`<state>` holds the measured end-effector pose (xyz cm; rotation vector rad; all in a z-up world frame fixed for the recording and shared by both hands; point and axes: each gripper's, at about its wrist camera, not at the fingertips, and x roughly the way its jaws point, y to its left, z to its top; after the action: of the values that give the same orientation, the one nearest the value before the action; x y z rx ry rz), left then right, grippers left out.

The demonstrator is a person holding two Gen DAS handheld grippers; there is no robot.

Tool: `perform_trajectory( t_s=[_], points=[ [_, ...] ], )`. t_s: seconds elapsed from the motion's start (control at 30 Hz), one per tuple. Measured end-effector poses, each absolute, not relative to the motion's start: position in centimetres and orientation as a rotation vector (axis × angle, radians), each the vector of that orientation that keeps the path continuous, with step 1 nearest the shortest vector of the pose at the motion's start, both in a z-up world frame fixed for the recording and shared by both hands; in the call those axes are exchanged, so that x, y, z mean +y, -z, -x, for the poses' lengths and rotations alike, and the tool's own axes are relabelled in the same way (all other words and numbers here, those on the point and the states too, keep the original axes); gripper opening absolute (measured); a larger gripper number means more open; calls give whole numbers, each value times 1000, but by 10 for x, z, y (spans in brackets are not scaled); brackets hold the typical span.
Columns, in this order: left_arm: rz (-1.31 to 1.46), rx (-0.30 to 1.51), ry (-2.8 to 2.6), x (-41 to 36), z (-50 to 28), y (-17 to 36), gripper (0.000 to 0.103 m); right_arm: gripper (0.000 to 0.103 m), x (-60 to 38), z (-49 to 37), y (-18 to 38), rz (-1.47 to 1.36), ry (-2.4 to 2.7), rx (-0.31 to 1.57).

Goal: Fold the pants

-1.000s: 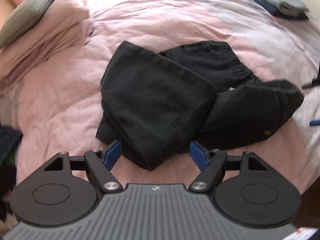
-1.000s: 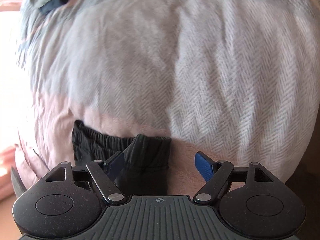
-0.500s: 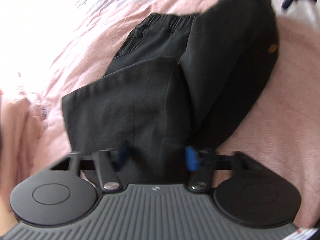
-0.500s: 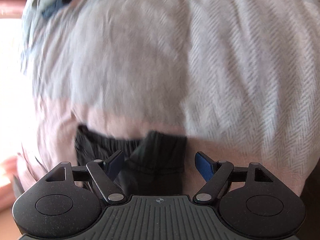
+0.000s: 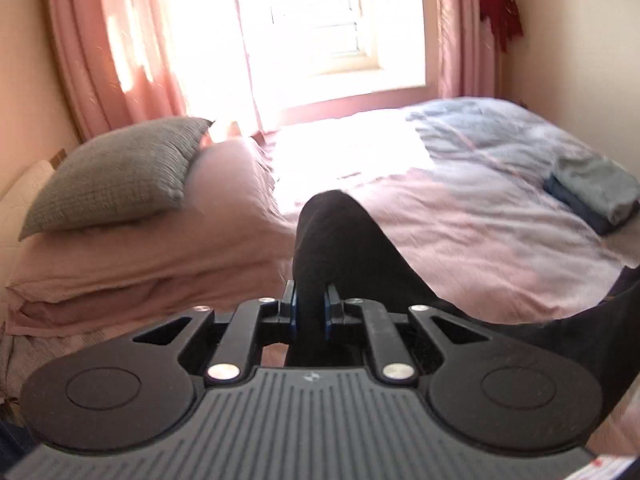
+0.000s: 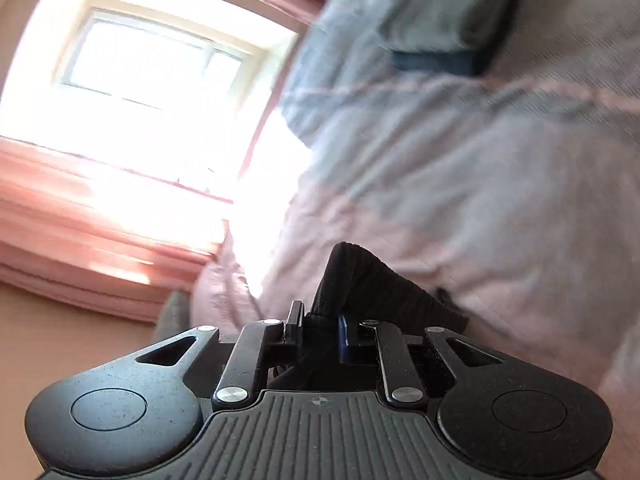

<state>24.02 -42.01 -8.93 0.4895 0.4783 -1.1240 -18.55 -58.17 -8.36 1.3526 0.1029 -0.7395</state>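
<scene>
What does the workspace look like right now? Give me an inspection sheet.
Surface: bed with pink cover.
Job's things: black pants lifted off the bed, pinched at two places.
Clutter: grey pillow on pink pillows; folded blue-grey clothes at the far corner.
Grippers: left gripper and right gripper are both closing, black cloth between the pads.
Cables: nothing seen.
Surroundings: bright window, pink curtains, red ornament on the wall.
</scene>
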Motion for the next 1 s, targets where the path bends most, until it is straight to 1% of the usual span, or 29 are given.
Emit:
perform_trajectory(
  t_s=[0.1, 0.17, 0.23, 0.27, 0.3, 0.33, 0.37, 0.4, 0.43, 0.47, 0.5, 0.53, 0.63, 0.77, 0.83, 0.87, 0.9, 1.0],
  points=[
    [-340, 428, 1113, -404, -261, 58, 10, 12, -588, 187, 29, -1185, 678, -38],
    [-247, 381, 1120, -381, -266, 48, 11, 12, -585, 205, 6, -1095, 631, -139],
    [-164, 344, 1096, -352, -262, 54, 15, 12, -574, 232, -2, -1007, 614, -188],
    [-155, 342, 1072, -339, -258, 63, 20, 12, -567, 247, 3, -991, 599, -194],
    [-182, 371, 1053, -327, -256, 75, 27, 12, -560, 261, 14, -992, 604, -180],
    [-206, 451, 1034, -315, -256, 93, 34, 13, -551, 276, 30, -1010, 642, -126],
    [-214, 542, 998, -304, -256, 111, 46, 15, -546, 286, 49, -1047, 716, -30],
    [-221, 645, 944, -292, -257, 137, 46, 25, -544, 294, 74, -1117, 815, 99],
    [-235, 743, 894, -278, -260, 159, 46, 29, -542, 302, 100, -1210, 943, 238],
    [-256, 828, 842, -268, -258, 178, 46, 30, -539, 312, 125, -1297, 1087, 365],
    [-282, 894, 797, -259, -259, 193, 46, 30, -535, 321, 148, -1368, 1187, 451],
    [-302, 938, 765, -253, -257, 206, 46, 30, -529, 329, 164, -1420, 1246, 483],
    [-328, 1006, 746, -254, -253, 219, 46, 32, -523, 341, 191, -1552, 1317, 468],
    [-300, 1024, 789, -278, -239, 218, 49, 34, -533, 325, 189, -1550, 1288, 474],
    [-276, 1031, 808, -294, -241, 223, 52, 34, -537, 315, 186, -1540, 1263, 478],
    [-272, 1040, 814, -304, -244, 229, 59, 34, -537, 313, 186, -1539, 1251, 479],
    [-271, 1057, 788, -312, -243, 231, 62, 35, -533, 315, 184, -1539, 1244, 480],
    [-236, 1099, 747, -323, -257, 249, 62, 35, -529, 316, 188, -1542, 1245, 486]
  ],
)
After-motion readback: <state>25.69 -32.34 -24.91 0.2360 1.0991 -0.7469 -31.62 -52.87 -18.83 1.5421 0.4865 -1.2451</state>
